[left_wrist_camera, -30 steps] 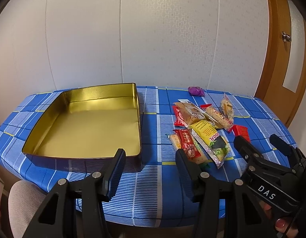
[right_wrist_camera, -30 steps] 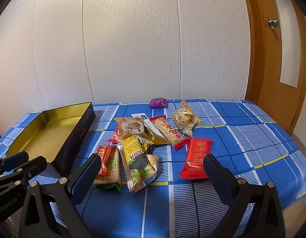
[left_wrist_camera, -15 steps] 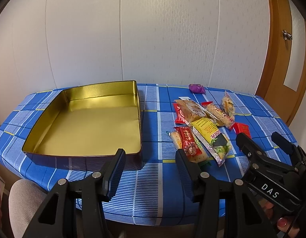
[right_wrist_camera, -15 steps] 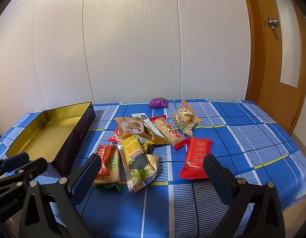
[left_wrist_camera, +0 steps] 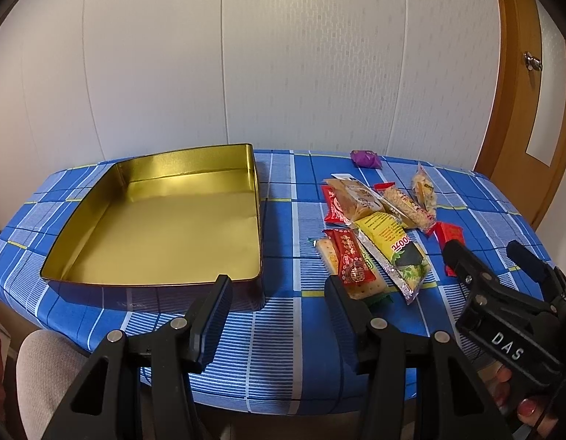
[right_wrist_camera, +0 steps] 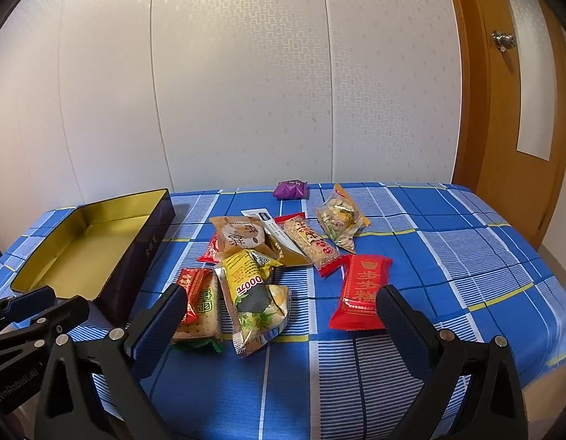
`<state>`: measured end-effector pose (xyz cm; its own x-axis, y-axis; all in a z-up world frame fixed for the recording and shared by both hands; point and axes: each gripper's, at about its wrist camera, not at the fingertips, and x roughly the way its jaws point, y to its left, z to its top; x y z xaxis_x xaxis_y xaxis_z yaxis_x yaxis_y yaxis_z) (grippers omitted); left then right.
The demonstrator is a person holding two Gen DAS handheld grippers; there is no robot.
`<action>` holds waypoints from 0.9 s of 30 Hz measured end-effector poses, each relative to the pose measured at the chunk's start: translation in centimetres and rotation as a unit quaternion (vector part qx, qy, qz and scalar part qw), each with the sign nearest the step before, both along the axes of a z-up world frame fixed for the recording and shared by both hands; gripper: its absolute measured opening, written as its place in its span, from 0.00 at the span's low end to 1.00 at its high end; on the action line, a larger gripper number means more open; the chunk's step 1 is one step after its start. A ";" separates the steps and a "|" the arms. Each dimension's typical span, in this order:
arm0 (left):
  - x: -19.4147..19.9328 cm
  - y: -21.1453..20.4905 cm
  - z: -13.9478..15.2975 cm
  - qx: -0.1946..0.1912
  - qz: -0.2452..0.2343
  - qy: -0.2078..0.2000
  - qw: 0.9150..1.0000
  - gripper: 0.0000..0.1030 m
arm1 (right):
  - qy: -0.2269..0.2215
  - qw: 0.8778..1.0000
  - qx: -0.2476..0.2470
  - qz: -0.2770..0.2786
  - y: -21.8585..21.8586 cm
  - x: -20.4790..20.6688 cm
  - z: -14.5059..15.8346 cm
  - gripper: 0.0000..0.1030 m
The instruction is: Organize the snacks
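I see the tin (left_wrist_camera: 154,234) on my left: open, gold inside, dark outside, flat on the cloth, nothing in it. Snacks lie in a loose pile (right_wrist_camera: 261,267) to its right, apart from it: yellow pack (right_wrist_camera: 253,293) overlapping cracker pack (right_wrist_camera: 200,311), brown pastry (right_wrist_camera: 242,238), cereal bar (right_wrist_camera: 310,247), nut bag (right_wrist_camera: 340,220). Red pack (right_wrist_camera: 361,295) just right; purple one (right_wrist_camera: 291,189) alone at the back.

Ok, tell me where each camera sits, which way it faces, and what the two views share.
Left wrist: on the left tool, facing the gold tin; the open right tool and a fingertip show.
Right wrist: on the right tool, open, facing the snack pile; the left tool shows.
Shared: tin, yellow packet, purple packet, blue tablecloth.
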<state>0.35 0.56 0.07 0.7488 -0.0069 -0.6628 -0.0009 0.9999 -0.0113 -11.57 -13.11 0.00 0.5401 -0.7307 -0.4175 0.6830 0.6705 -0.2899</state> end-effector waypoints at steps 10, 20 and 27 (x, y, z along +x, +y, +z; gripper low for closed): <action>0.7 -0.3 -1.7 0.003 -0.018 0.051 0.999 0.51 | 0.000 0.999 0.007 -0.047 -2.0 -1.1 0.6 1.00; 0.3 -0.8 -3.8 0.021 -0.044 0.094 0.994 0.51 | -0.025 0.987 0.091 -0.133 -8.2 -4.7 1.7 1.00; 0.6 -0.7 -5.5 -0.042 -0.077 0.162 0.983 0.51 | 0.036 0.982 0.141 -0.117 -11.9 -1.4 1.1 0.92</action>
<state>0.92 -0.11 -5.40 0.4845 -0.1684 -0.8585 0.1344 0.9840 -0.1171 -12.95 -25.02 1.15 0.3332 -0.6816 -0.6515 0.8124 0.5582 -0.1685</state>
